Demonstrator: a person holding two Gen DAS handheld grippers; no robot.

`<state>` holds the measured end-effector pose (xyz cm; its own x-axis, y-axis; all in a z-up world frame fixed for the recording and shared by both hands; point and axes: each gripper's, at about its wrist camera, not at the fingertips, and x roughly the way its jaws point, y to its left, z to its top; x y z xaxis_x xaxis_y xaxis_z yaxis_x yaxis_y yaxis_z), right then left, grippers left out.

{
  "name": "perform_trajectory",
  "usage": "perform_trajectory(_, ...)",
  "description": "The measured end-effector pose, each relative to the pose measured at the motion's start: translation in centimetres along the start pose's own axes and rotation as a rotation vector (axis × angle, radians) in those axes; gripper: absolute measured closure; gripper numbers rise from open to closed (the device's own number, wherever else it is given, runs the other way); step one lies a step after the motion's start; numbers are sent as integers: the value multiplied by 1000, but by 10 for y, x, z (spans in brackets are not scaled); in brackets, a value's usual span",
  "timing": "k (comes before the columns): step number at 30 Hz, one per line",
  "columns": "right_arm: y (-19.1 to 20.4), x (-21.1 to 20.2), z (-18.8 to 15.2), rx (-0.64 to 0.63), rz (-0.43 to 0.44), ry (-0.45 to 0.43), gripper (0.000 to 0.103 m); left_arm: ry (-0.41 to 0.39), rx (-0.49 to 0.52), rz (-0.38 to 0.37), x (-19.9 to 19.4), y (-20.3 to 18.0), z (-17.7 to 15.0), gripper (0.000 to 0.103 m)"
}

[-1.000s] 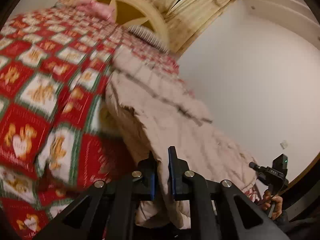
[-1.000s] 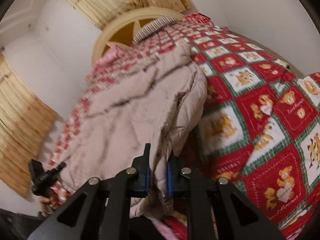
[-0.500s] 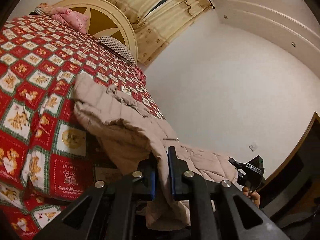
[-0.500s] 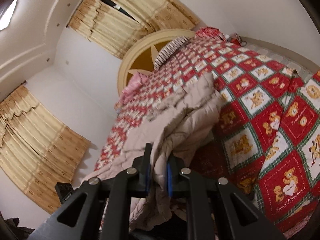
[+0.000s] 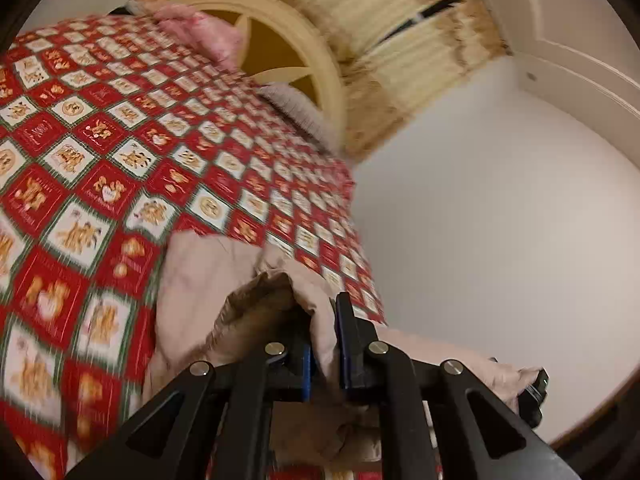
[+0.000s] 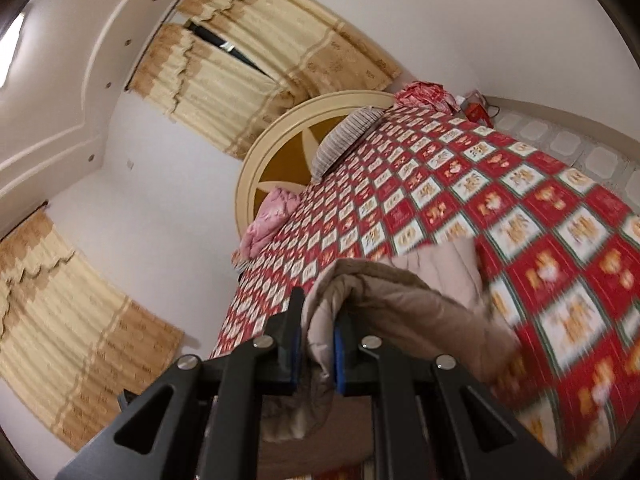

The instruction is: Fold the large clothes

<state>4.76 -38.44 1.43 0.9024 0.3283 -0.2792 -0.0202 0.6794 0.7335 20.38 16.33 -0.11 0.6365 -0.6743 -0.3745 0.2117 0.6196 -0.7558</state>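
left gripper [image 5: 323,344]: we held it clamped on a fold of the beige padded coat [image 5: 200,280]; its fingers [image 5: 347,344] stood nearly together with only the pinched fabric between the blue pads.
cloth at left fingers: we saw the coat's edge bunch up and arch just above and left of the fingertips, then run down between them and out of sight under the gripper body.
right gripper [image 6: 316,344]: we kept it closed on another part of the same coat; the fingers [image 6: 342,348] were a narrow gap apart, filled by a thick roll of fabric.
cloth at right fingers: the coat [image 6: 400,300] humped over the right-hand finger, draped off to the right, and also hung down below the pads.
coat position: we had the pinched parts raised off the bed; the far part lay on the bedspread [image 5: 120,160] in both views, near the foot end, well apart from the pillows.
coat span: in the left view a stretch of it ran to the right behind the gripper toward a dark device at the frame edge, which we could not identify for sure.
bed: red, white and green checked bedspread [image 6: 480,184], round cream headboard [image 6: 280,148], striped pillow [image 6: 344,136], pink bundle [image 6: 272,216].
room: yellow curtains [image 6: 248,64] on white walls.
blur: both views smeared; coat details unclear.
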Motion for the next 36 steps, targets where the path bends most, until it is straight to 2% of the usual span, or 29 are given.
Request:
perform_trajectory(2,-6,40,22,4,-45,2,87,0,-41,46,33,10,20,93)
perform_trajectory(6,-24,112,43,-24,-178,-3,87,-4,-68,167,92,30,46,92)
perform_trajectory(9,-49,159,46,-38,-260,-10,86,13,-112,246,134,58,54,89)
perform_trajectory(12,-86,206,38,-47,-351,-9,77,69,-195,288,169,92,56,85)
perform_trajectory(13,-102,222,32,-33,-378,8,70,87,-229,281,177,104,54,83)
perform_trajectory(15,-126,240,25,6,-400,33,62,115,-305,205,184,127,52,82)
perform_trajectory(16,-139,245,20,30,-401,38,62,121,-329,169,183,132,52,80)
perform_trajectory(18,-148,244,17,39,-381,18,59,134,-377,82,177,143,56,78)
perform_trajectory(20,-151,241,17,37,-345,12,50,128,-409,19,166,149,61,77)
perform_trajectory(22,-151,240,18,32,-301,24,29,110,-403,15,155,147,66,77)
perform_trajectory(24,-146,238,20,27,-274,46,20,37,-318,108,139,128,75,68)
perform_trajectory(25,-142,237,22,24,-271,51,17,-23,-250,170,124,116,81,52)
perform_trajectory(26,-137,233,22,21,-261,45,17,-61,-220,193,115,109,85,38)
perform_trajectory(27,-130,226,24,21,-243,21,17,-104,-193,213,104,100,87,35)
perform_trajectory(29,-109,201,27,9,-217,-69,17,-153,-88,279,89,73,87,34)
perform_trajectory(31,-76,178,25,-100,-255,-130,17,-122,96,363,96,38,79,34)
perform_trajectory(32,-59,176,21,-176,-289,-121,19,-105,216,409,105,16,68,34)
perform_trajectory(34,-23,183,6,-337,-333,-44,36,-76,403,447,131,-27,37,34)
perform_trajectory(36,0,199,-14,-405,-341,37,46,-46,494,426,153,-50,6,34)
